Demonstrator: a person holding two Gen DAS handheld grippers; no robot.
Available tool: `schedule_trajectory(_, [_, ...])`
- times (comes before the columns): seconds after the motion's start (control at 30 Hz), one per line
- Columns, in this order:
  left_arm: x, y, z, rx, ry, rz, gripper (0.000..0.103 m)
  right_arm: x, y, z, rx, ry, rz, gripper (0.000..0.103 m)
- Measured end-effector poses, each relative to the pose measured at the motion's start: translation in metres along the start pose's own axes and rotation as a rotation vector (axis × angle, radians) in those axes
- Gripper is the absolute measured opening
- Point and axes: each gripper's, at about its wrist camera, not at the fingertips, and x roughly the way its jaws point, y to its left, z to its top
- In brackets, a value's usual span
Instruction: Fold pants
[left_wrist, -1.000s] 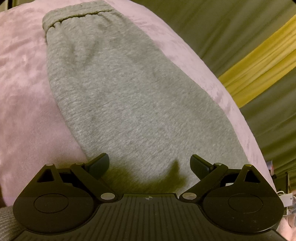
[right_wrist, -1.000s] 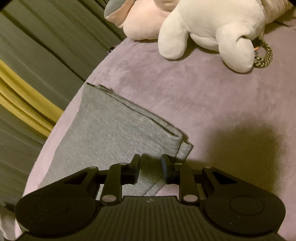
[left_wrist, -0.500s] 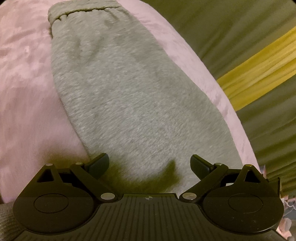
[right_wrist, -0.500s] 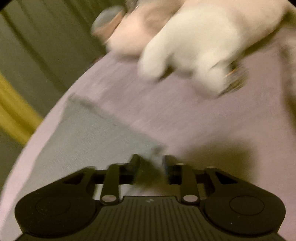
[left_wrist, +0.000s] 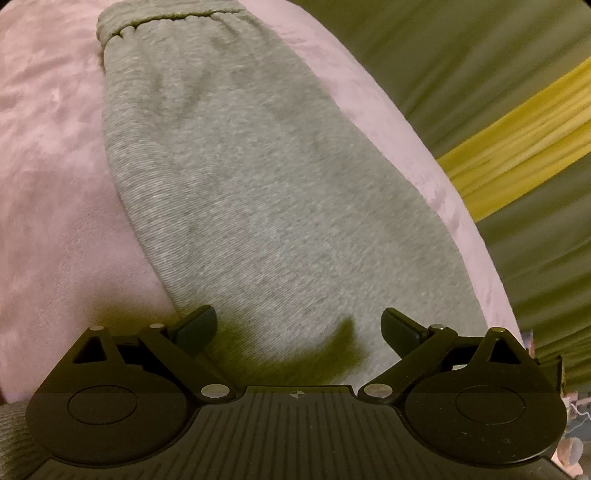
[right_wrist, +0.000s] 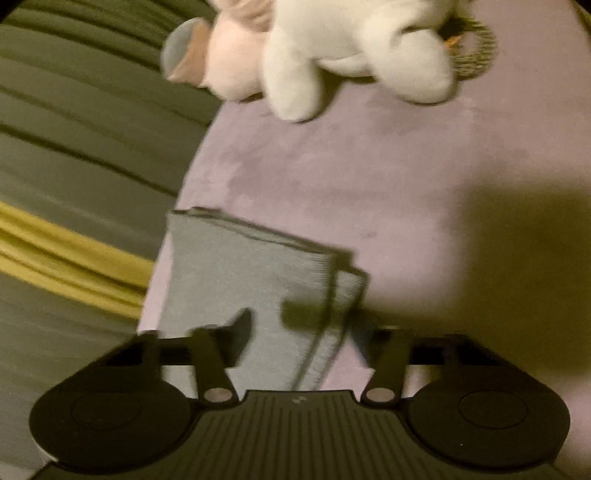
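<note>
Grey sweatpants (left_wrist: 258, 203) lie folded lengthwise on a lilac bed cover (left_wrist: 48, 184), with the elastic waistband (left_wrist: 166, 18) at the far end. My left gripper (left_wrist: 299, 326) hovers open above the pants; its wide jaws straddle the cloth without touching it. In the blurred right wrist view, the stacked leg cuffs (right_wrist: 258, 266) lie near the bed's edge. My right gripper (right_wrist: 306, 332) is over the cuff corner and its jaws are closing. The cuff edge sits between them, and the pads do not press on it.
A white and pink plush toy (right_wrist: 351, 48) lies on the bed cover (right_wrist: 369, 166) beyond the cuffs, with a braided cord (right_wrist: 476, 51) beside it. A green curtain with a yellow band (right_wrist: 66, 243) hangs past the bed's edge.
The right gripper's jaws stood close together at the cuff corner and now stand wider apart. Its view has rolled and shifted, bringing the cuffs nearer the middle. The left gripper has stayed put.
</note>
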Motion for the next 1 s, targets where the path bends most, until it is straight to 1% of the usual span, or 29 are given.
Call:
schedule_trajectory(0.03, [0.0,0.0,0.0,0.001,0.0,0.001,0.1,0.003,0.001,0.0,-0.002,0.0,-0.008,0.022])
schedule_trajectory(0.07, [0.0,0.001,0.001,0.001,0.001,0.0,0.1,0.005,0.001,-0.001,-0.001,-0.003,-0.008,0.018])
schedule_trajectory(0.1, [0.0,0.001,0.001,0.0,0.0,-0.001,0.1,0.006,-0.001,0.0,0.019,-0.009,0.003,0.016])
schedule_trajectory(0.17, [0.0,0.002,0.001,-0.001,0.001,-0.003,0.1,0.006,-0.005,0.001,0.047,-0.017,0.03,0.018])
schedule_trajectory(0.2, [0.0,0.003,0.001,-0.002,0.002,-0.004,0.1,0.008,-0.007,0.002,0.061,-0.013,0.029,0.019])
schedule_trajectory(0.27, [0.001,0.003,0.002,-0.002,0.003,-0.003,0.1,0.013,-0.01,0.005,0.095,0.003,0.037,0.028])
schedule_trajectory(0.33, [0.002,0.003,0.002,-0.001,0.003,-0.001,0.1,0.016,-0.009,0.007,0.119,0.003,0.065,0.044])
schedule_trajectory(0.37, [0.002,0.003,0.002,-0.001,0.003,-0.001,0.1,0.016,-0.009,0.008,0.116,0.001,0.069,0.047])
schedule_trajectory(0.4, [0.002,0.003,0.002,-0.002,0.003,-0.002,0.1,0.017,-0.005,0.008,0.1,-0.002,0.069,0.054])
schedule_trajectory(0.43, [0.002,0.003,0.002,-0.003,0.004,-0.002,0.1,0.018,-0.001,0.007,0.073,-0.004,0.062,0.059])
schedule_trajectory(0.5, [0.002,0.003,0.002,-0.006,0.004,-0.004,0.1,0.019,0.007,0.007,0.03,-0.006,0.039,0.059])
schedule_trajectory(0.57, [0.001,0.003,0.002,-0.006,0.004,-0.005,0.1,0.019,0.015,0.005,-0.02,-0.013,0.008,0.038])
schedule_trajectory(0.6, [0.002,0.004,0.002,-0.006,0.005,-0.005,0.1,0.02,0.016,0.005,-0.032,-0.013,0.002,0.011])
schedule_trajectory(0.7, [0.002,0.004,0.001,-0.007,0.005,-0.007,0.1,0.014,0.015,0.004,-0.033,-0.027,0.04,0.011])
schedule_trajectory(0.77, [0.002,0.005,0.001,-0.009,0.006,-0.009,0.101,0.015,0.018,0.003,-0.046,-0.03,0.035,0.011])
schedule_trajectory(0.9, [0.002,0.005,0.001,-0.015,0.008,-0.01,0.101,0.017,0.016,0.005,-0.015,-0.021,0.036,0.011])
schedule_trajectory(0.93, [0.002,0.005,0.001,-0.016,0.008,-0.011,0.101,0.018,0.015,0.005,-0.01,-0.018,0.04,0.014])
schedule_trajectory(1.0, [0.002,0.005,0.001,-0.017,0.008,-0.011,0.101,0.021,0.012,0.007,0.022,0.006,0.031,0.015])
